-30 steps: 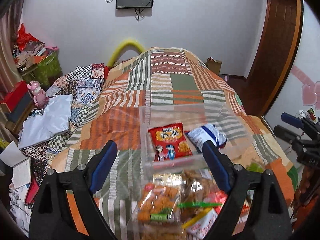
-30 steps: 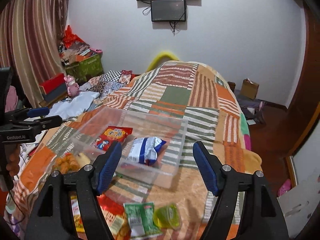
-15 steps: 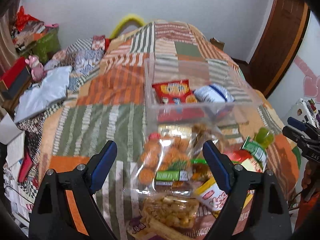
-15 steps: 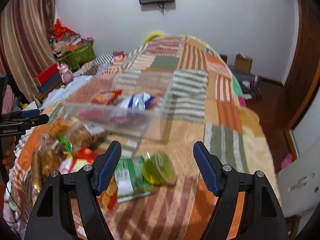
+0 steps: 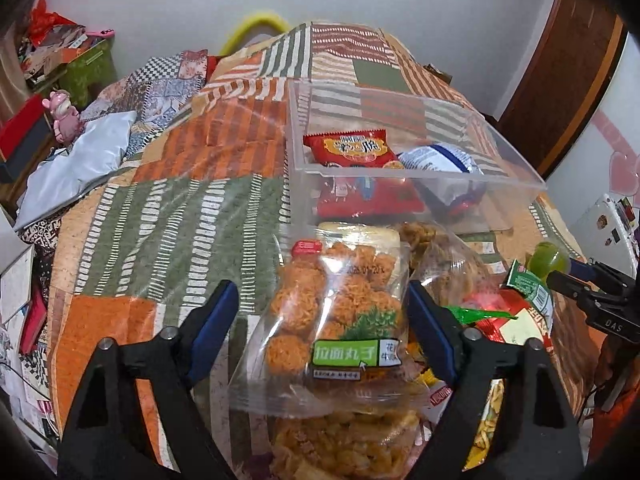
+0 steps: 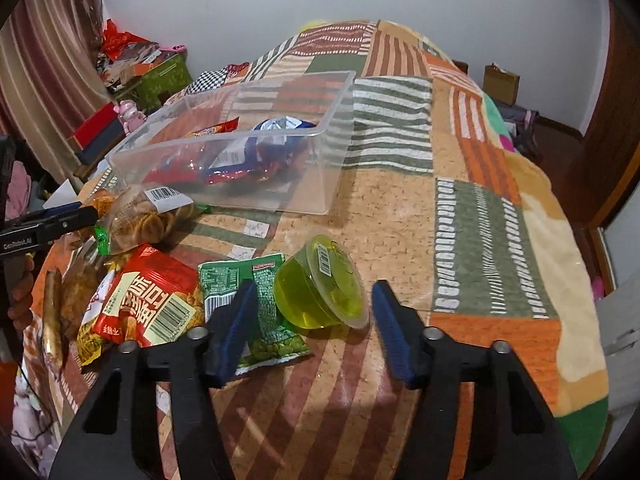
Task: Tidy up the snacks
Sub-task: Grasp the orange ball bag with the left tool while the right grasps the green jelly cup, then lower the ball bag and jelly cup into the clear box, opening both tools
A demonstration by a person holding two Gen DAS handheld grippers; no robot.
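Snacks: each closing hand-held gripper straddles its own, jelly cup (image 6: 320, 284) right-view only.

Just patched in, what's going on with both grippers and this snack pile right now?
Snacks are being sorted into the clear bin, which already holds a red packet and a blue-white one. The left gripper is closing around the bag of fried balls; the right gripper is closing around the green jelly cup. Neither pad touches yet. Other packets lie loose on the blanket.
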